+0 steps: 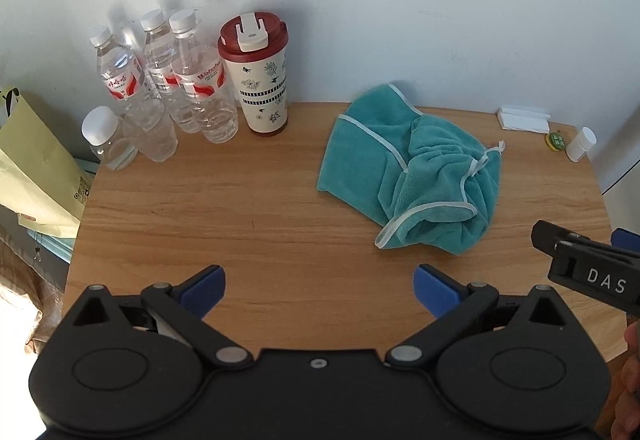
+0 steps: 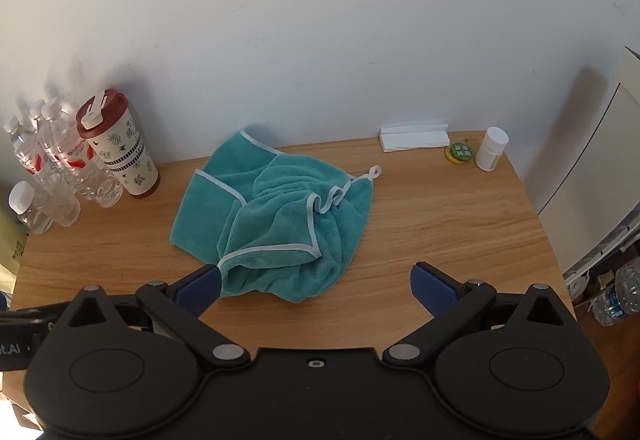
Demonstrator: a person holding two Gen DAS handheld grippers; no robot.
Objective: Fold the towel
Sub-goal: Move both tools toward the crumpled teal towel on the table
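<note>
A teal towel point(image 1: 412, 168) with white piping lies crumpled in a heap on the wooden table point(image 1: 248, 208), toward the back right in the left wrist view. In the right wrist view the towel point(image 2: 276, 224) sits at the centre, its near edge just beyond my right gripper point(image 2: 316, 286), which is open with nothing between its blue pads point(image 2: 200, 286). My left gripper point(image 1: 320, 290) is open too, hovering over bare wood to the left of the towel and nearer than it. The right gripper's black body point(image 1: 588, 268) shows at the right edge of the left wrist view.
Several clear water bottles point(image 1: 160, 96) and a red-lidded patterned tumbler point(image 1: 262, 80) stand at the back left. White folded paper point(image 2: 414, 138), a small green tin point(image 2: 459, 153) and a white pill bottle point(image 2: 491, 149) sit at the back right. A yellow-green bag point(image 1: 36, 168) hangs off the left edge.
</note>
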